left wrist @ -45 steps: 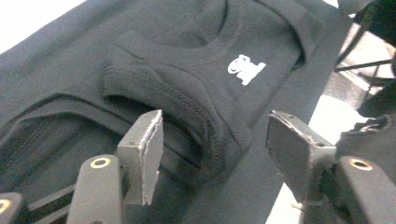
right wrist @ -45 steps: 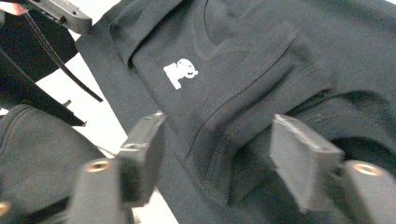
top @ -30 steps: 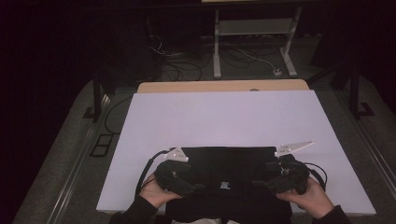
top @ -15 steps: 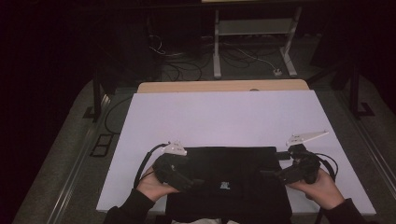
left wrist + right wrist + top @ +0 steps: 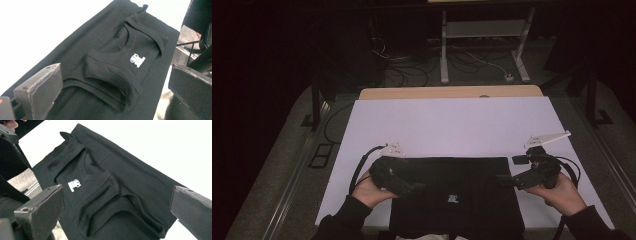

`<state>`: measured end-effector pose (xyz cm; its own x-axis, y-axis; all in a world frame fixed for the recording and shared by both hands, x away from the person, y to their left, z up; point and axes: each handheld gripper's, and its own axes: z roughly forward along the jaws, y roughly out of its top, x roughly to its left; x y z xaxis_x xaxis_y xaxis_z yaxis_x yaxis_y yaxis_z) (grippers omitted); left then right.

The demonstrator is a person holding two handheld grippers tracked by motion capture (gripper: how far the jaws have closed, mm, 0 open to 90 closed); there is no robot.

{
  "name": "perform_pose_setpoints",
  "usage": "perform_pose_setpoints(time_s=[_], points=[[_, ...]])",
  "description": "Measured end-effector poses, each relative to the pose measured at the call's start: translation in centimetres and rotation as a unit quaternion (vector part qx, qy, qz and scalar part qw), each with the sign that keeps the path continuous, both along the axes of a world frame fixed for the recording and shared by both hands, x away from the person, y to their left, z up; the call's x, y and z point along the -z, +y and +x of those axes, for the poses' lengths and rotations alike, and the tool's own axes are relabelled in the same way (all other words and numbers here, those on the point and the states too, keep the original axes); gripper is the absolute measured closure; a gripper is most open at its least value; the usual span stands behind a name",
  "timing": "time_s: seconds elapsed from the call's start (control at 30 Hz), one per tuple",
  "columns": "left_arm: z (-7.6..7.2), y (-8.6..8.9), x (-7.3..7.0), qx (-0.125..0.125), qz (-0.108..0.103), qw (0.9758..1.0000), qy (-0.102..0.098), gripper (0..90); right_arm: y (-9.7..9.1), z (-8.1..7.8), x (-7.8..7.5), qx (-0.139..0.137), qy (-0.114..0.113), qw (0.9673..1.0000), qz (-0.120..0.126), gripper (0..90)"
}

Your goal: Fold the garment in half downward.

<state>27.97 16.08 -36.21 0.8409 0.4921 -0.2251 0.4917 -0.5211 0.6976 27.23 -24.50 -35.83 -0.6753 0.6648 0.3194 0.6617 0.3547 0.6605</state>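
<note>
My left gripper (image 5: 404, 186) has its jaws spread wide with nothing between them, hanging over the left part of the black garment (image 5: 457, 192). My right gripper (image 5: 517, 179) is just as wide open and empty, and over the last second it has swung outward from the cloth's right portion to its right edge. Both having let go and drawn apart, I judge a fold has just been laid and released.

The garment lies folded flat on the white sheet (image 5: 452, 125) at the near edge of the table. Its long axis seems to run toward me, over that edge. The small white logo (image 5: 453, 198) sits near the middle, ribbed hems doubled beside it.
</note>
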Motion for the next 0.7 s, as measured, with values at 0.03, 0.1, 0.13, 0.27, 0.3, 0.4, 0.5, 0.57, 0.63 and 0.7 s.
perform_pose_setpoints(time_s=[0.03,0.1,0.13,0.27,0.3,0.4,0.5,0.57,0.63,0.7], points=[[0.1,0.1,-0.1,0.001,0.001,1.0,-0.001,0.0,-0.1,0.1,0.0,0.001,-0.001,1.0,0.0,0.0],[0.4,0.2,-0.2,-0.002,0.0,1.0,-0.002,0.0,-0.2,0.4,0.0,0.005,0.002,1.0,-0.001,0.0],[0.5,0.3,-0.3,-0.001,0.001,1.0,-0.003,0.0,-0.3,0.5,0.0,0.006,0.002,1.0,-0.001,0.0],[1.1,0.7,-0.7,-0.005,-0.002,1.0,-0.005,0.0,-0.6,0.9,-0.1,0.011,0.0,0.9999,0.0,0.0],[1.2,0.7,-0.7,-0.006,-0.002,1.0,-0.004,0.0,-0.7,1.1,-0.1,0.011,-0.001,0.9999,-0.001,0.0],[1.5,0.9,-0.9,-0.008,-0.006,0.9999,-0.002,0.0,-0.9,1.4,-0.1,0.013,-0.003,0.9999,0.0,0.0],[1.8,1.0,-1.1,-0.01,-0.007,0.9999,-0.004,0.0,-1.1,1.7,0.0,0.017,-0.001,0.9999,0.0,0.0],[2.1,1.0,-1.0,-0.011,-0.007,0.9999,-0.004,0.0,-1.2,2.0,0.1,0.018,0.002,0.9998,0.0,0.0],[2.3,1.1,-1.0,-0.013,-0.009,0.9999,-0.004,0.0,-1.3,2.3,0.2,0.019,0.003,0.9998,-0.001,0.0],[2.6,1.1,-0.9,-0.015,-0.009,0.9999,-0.002,0.0,-1.4,2.5,0.3,0.019,0.001,0.9998,-0.001,0.0]])
